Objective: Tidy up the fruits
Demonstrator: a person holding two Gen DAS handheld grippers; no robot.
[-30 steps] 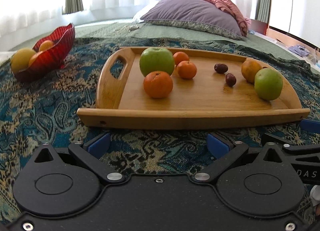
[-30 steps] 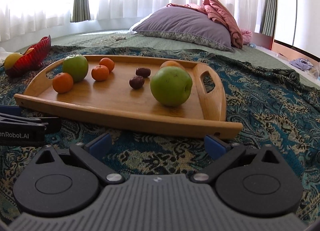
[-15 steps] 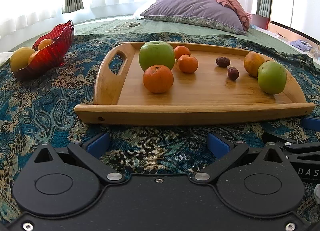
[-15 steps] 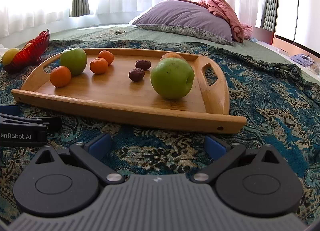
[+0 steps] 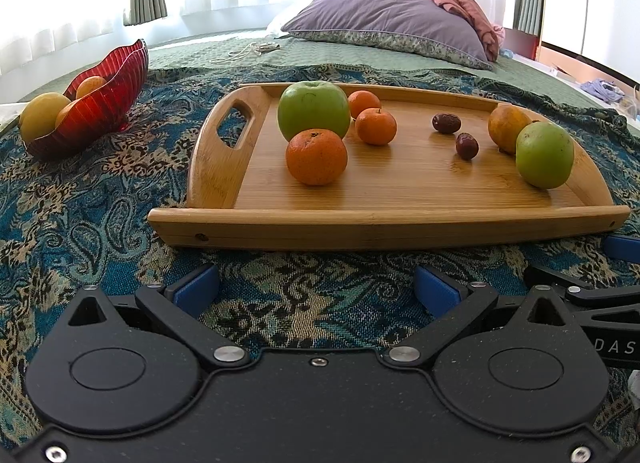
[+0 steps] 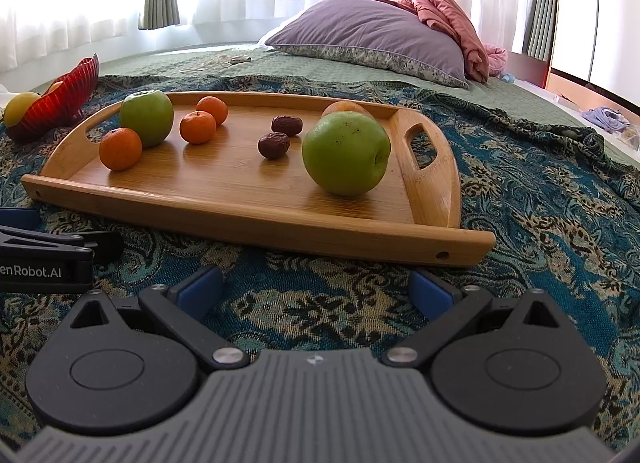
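A bamboo tray [image 5: 400, 191] [image 6: 224, 191] lies on a patterned blue cloth. On it sit two green apples [image 5: 313, 110] [image 6: 345, 153], three small oranges, the nearest at the left [image 5: 316, 157] [image 6: 120, 148], a larger orange at the right [image 5: 508, 127], and two dark dates [image 5: 467, 145] [image 6: 273, 145]. A red glass bowl [image 5: 96, 111] [image 6: 60, 103] with yellow and orange fruit stands left of the tray. My left gripper [image 5: 316, 289] is open and empty, in front of the tray's near edge. My right gripper [image 6: 316, 289] is open and empty, near the tray's right corner.
The cloth covers a bed with a green quilt. A purple pillow [image 5: 384, 23] and a pink blanket [image 6: 448, 19] lie behind the tray. A cable [image 5: 248, 51] lies on the quilt. Curtains and a bright window are at the back.
Both grippers have risen and tilted down a little, so the tray shows from higher up. The fruit has not moved. Both grippers stay open.
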